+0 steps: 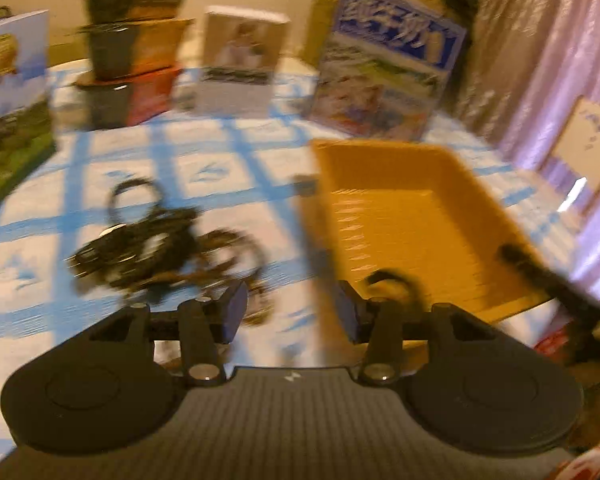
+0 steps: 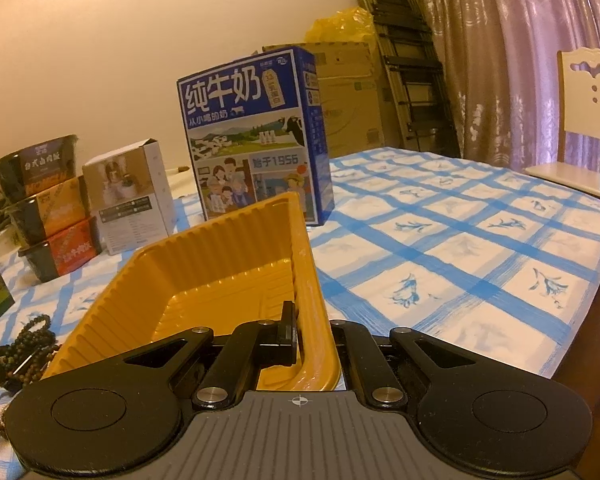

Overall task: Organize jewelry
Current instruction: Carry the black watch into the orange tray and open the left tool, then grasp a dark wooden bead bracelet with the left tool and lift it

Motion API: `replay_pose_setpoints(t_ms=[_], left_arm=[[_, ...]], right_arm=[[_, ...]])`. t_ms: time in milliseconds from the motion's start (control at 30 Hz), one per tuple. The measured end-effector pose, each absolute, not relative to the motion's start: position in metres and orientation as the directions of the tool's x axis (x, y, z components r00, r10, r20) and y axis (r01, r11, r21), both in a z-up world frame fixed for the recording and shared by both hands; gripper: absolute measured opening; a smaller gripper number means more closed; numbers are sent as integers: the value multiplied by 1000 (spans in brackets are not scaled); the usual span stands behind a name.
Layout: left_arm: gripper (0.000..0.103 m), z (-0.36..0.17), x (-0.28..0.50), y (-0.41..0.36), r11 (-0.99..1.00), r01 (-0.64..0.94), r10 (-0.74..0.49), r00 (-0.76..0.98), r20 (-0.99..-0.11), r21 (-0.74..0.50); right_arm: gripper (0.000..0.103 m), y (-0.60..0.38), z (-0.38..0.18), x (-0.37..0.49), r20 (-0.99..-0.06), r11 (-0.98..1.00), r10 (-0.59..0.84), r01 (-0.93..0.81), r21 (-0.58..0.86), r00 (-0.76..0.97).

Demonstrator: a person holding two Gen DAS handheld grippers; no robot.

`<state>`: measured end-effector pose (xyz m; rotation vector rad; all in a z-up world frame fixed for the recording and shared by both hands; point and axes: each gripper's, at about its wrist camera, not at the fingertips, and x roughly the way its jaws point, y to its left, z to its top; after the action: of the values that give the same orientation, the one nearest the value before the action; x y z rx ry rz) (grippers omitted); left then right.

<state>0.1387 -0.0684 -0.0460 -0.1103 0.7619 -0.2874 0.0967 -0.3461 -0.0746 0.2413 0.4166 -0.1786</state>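
A heap of dark beaded bracelets and necklaces point(image 1: 152, 244) lies on the blue-checked tablecloth, left of a yellow plastic tray point(image 1: 412, 216). The left wrist view is blurred by motion. My left gripper point(image 1: 294, 310) is open and empty, hovering just in front of the beads and the tray's near left corner. A dark loop of jewelry point(image 1: 392, 280) shows at the tray's near rim. My right gripper point(image 2: 314, 336) is shut on the tray's right rim point(image 2: 314, 300). The beads also show in the right wrist view point(image 2: 24, 344), left of the tray.
At the back stand stacked instant-food bowls point(image 2: 48, 208), a small white box point(image 2: 128, 196) and a blue milk carton point(image 2: 256, 136). Another box point(image 1: 12, 92) stands at far left. A chair point(image 2: 588, 128), curtain and cardboard boxes point(image 2: 348, 96) are to the right.
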Motion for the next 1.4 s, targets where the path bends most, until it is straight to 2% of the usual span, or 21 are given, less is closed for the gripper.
replay_pose_setpoints(t_ms=[167, 400, 600, 700, 867, 1033, 1333, 1400], left_arm=[[45, -62, 135, -60, 964, 208, -263, 662, -702, -165], [45, -66, 126, -75, 959, 272, -250, 680, -690, -80], [43, -73, 126, -71, 967, 247, -213, 680, -701, -54], [32, -76, 129, -70, 967, 250, -210, 673, -709, -49], [30, -79, 144, -74, 967, 255, -198, 672, -714, -28], [19, -87, 159, -76, 967, 255, -181, 644, -743, -14], [17, -94, 167, -77, 963, 268, -170, 632, -756, 8], [8, -96, 170, -76, 965, 262, -164, 629, -760, 8]], right_arm=[[4, -346, -74, 97, -419, 956, -122, 220, 194, 900], [4, -347, -75, 97, -423, 955, -122, 221, 196, 898], [4, -347, -76, 97, -424, 954, -121, 223, 200, 898], [4, -348, -78, 97, -425, 953, -120, 224, 205, 897], [4, -349, -78, 97, -426, 952, -119, 225, 208, 897], [4, -349, -79, 97, -428, 951, -118, 226, 211, 896], [4, -349, -79, 97, -428, 950, -118, 227, 213, 896], [4, -349, -79, 97, -428, 951, -118, 227, 212, 896]])
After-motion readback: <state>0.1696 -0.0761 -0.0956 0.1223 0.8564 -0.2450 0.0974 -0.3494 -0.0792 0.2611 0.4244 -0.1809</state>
